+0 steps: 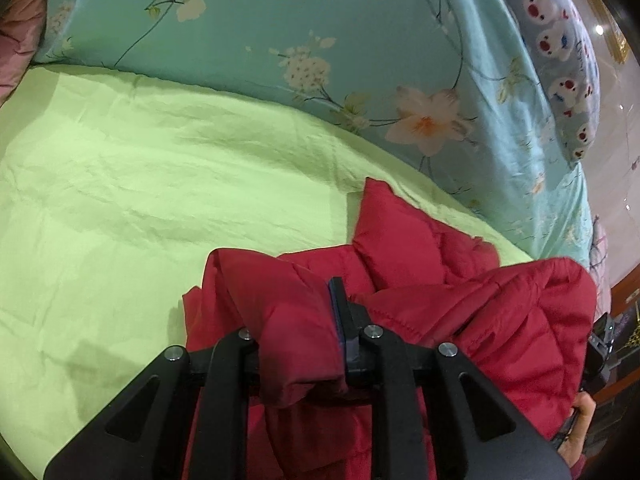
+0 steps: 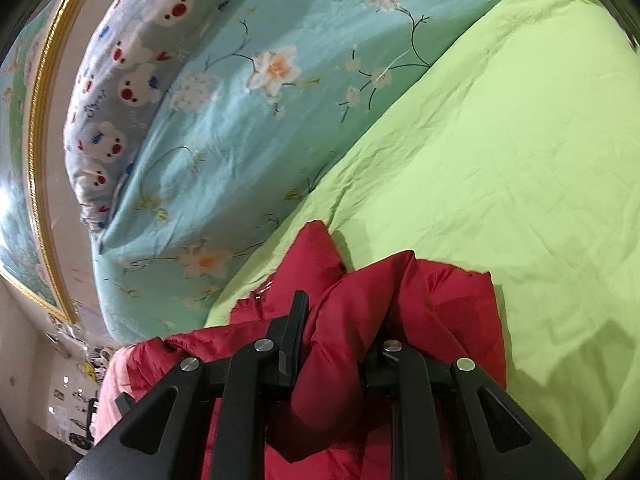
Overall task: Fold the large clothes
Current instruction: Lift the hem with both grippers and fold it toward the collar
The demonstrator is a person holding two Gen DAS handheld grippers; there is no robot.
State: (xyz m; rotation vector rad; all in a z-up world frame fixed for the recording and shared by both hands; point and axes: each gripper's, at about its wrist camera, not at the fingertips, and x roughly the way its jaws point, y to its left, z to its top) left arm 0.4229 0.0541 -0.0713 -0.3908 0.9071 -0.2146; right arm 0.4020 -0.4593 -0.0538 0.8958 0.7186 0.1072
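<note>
1. garment: red quilted jacket (image 1: 460, 312) lies bunched on the near part of the green sheet (image 1: 160, 184), partly lifted at two gathered folds.
2. orientation: its long axis cannot be told while it is crumpled; one pointed red corner juts away from the cameras toward the floral quilt (image 1: 320, 32).
3. left gripper (image 1: 300, 320): jaws closed on a thick fold of the jacket; the right finger shows beside the fabric, the left finger is hidden under it.
4. right gripper (image 2: 340, 320): jaws clamped on another bunched fold; the left finger stands clear against the cloth, the right one is covered by it.
5. surface: green sheet is creased and bare beyond the jacket, meeting the teal floral quilt along a curved edge.
6. bedding: grey pillow (image 2: 132, 72) with white cartoon faces rests at the far side of the quilt; pink fabric (image 1: 20, 40) shows at the left view's upper left edge.
7. room: gold-framed picture (image 2: 36, 160) hangs on the wall; a person's hand (image 1: 580, 432) shows at the left view's lower right.
</note>
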